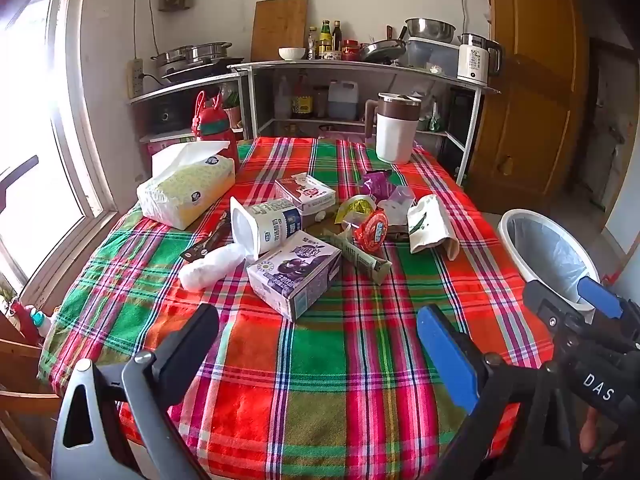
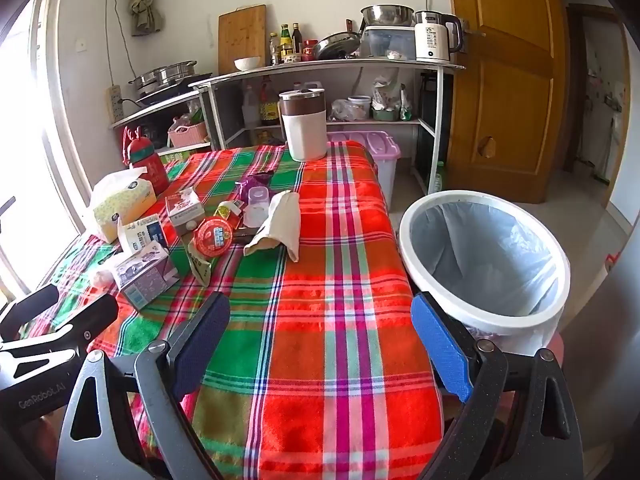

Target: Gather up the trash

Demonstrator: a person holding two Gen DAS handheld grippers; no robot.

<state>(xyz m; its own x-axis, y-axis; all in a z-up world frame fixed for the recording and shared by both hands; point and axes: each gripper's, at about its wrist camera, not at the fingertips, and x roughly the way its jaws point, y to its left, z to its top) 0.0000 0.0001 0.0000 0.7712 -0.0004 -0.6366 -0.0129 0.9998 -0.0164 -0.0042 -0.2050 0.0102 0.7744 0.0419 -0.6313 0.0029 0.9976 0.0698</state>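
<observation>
Trash lies mid-table on the plaid cloth (image 1: 340, 380): a purple milk carton (image 1: 294, 274), a tipped yogurt cup (image 1: 266, 226), a crumpled white tissue (image 1: 210, 268), a red-lidded cup (image 1: 372, 232) and a white paper bag (image 1: 430, 228). My left gripper (image 1: 320, 344) hovers open over bare cloth just short of the carton. My right gripper (image 2: 320, 328) is open too, above the table's near right part, with the paper bag (image 2: 280, 220) well ahead. A white bin (image 2: 408, 248) with a plastic liner stands off the table's right edge.
A tissue pack (image 1: 186, 192), a red bottle (image 1: 212, 128) and a white jug (image 1: 394, 128) stand at the table's far side. Behind are metal shelves (image 1: 360, 66) with cookware. A window runs along the left; a wooden door (image 2: 508, 80) is at the right.
</observation>
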